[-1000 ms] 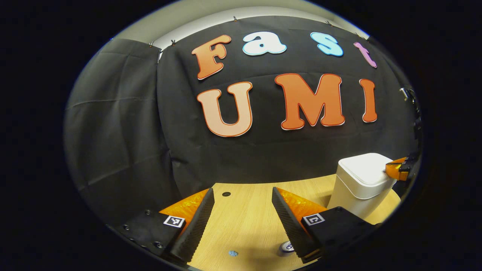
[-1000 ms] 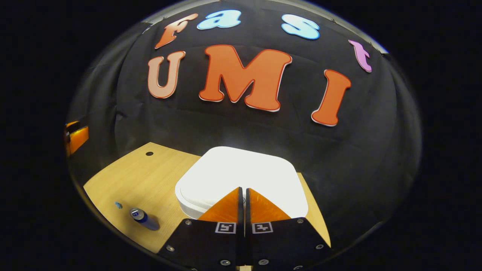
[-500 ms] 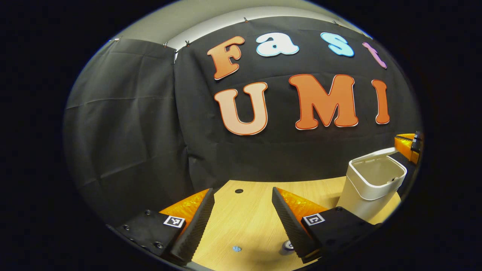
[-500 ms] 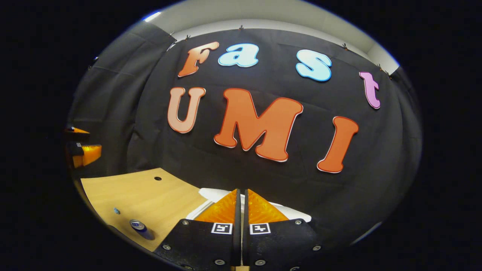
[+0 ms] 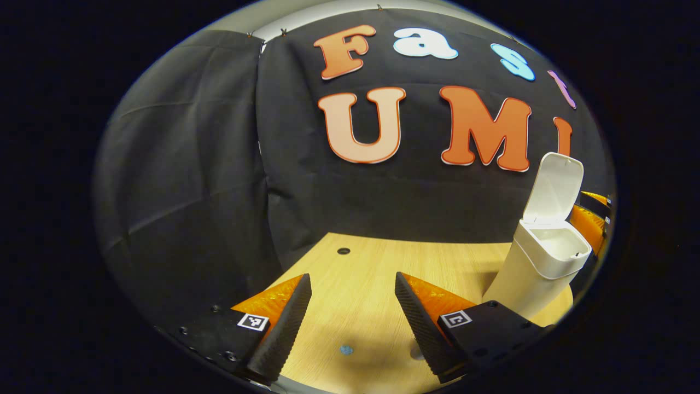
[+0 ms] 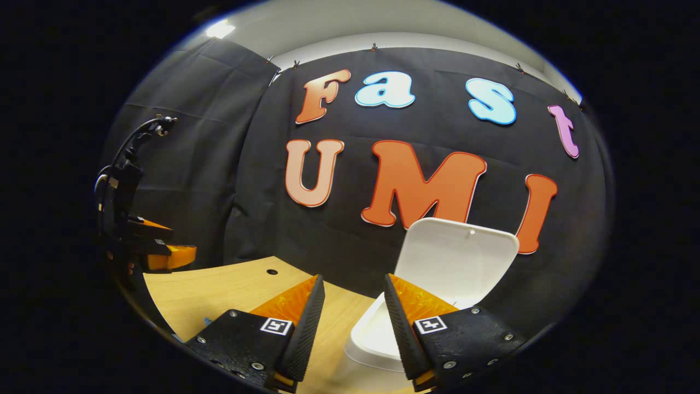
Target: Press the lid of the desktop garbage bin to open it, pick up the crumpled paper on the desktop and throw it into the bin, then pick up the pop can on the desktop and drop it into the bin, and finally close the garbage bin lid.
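The white desktop bin (image 5: 538, 268) stands at the table's right with its lid (image 5: 555, 189) swung upright and its mouth uncovered. My left gripper (image 5: 353, 279) hangs open over the wooden table with nothing between its fingers, left of the bin. My right gripper (image 6: 353, 280) is open just above the near rim of the bin (image 6: 377, 334), facing the raised lid (image 6: 456, 262). The right gripper (image 5: 593, 224) also peeks out behind the bin at the far right of the left gripper view. The left gripper (image 6: 158, 254) hovers at the left edge of the right gripper view.
The wooden table (image 5: 361, 306) has a small round hole (image 5: 343, 251) near its back edge and a tiny blue speck (image 5: 346, 349) near the front. Black cloth walls close the booth behind and to the left.
The bin lid went from shut to fully upright. My right gripper rose off the lid and its fingers parted. The left gripper shifted slightly; the can slipped behind its finger.
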Demonstrator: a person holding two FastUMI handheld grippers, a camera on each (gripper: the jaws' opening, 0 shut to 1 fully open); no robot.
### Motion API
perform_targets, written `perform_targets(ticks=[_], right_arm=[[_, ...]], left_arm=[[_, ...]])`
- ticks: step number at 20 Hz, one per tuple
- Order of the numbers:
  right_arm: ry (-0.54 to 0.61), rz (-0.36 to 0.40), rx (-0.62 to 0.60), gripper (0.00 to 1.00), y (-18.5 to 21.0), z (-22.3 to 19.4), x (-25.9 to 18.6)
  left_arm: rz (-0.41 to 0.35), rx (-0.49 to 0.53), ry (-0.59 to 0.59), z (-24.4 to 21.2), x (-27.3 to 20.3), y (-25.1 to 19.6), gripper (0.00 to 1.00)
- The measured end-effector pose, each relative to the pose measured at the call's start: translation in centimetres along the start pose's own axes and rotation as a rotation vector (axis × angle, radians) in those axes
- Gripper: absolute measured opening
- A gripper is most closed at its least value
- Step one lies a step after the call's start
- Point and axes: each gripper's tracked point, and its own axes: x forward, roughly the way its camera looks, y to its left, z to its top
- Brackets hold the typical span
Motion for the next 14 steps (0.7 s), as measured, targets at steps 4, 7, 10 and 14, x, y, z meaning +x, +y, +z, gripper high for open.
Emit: perform_targets(ticks=[4, 7, 10, 14], right_arm=[[0.107, 0.073, 0.041, 0.81, 4.5, -3.5, 0.9], [0.183, 0.109, 0.048, 0.88, 7.3, -6.0, 1.6], [0.238, 0.144, 0.041, 0.95, 9.5, -8.1, 1.8], [0.324, 0.173, 0.040, 0.98, 12.0, -11.8, 1.7]], left_arm=[[-0.067, -0.014, 0.150, -4.5, 2.6, 0.8, 0.98], [-0.084, 0.034, 0.283, -9.7, 4.1, 1.0, 0.98], [-0.114, 0.064, 0.378, -13.4, 4.8, 0.9, 0.98], [-0.166, 0.047, 0.489, -17.4, 5.3, 1.0, 0.99]])
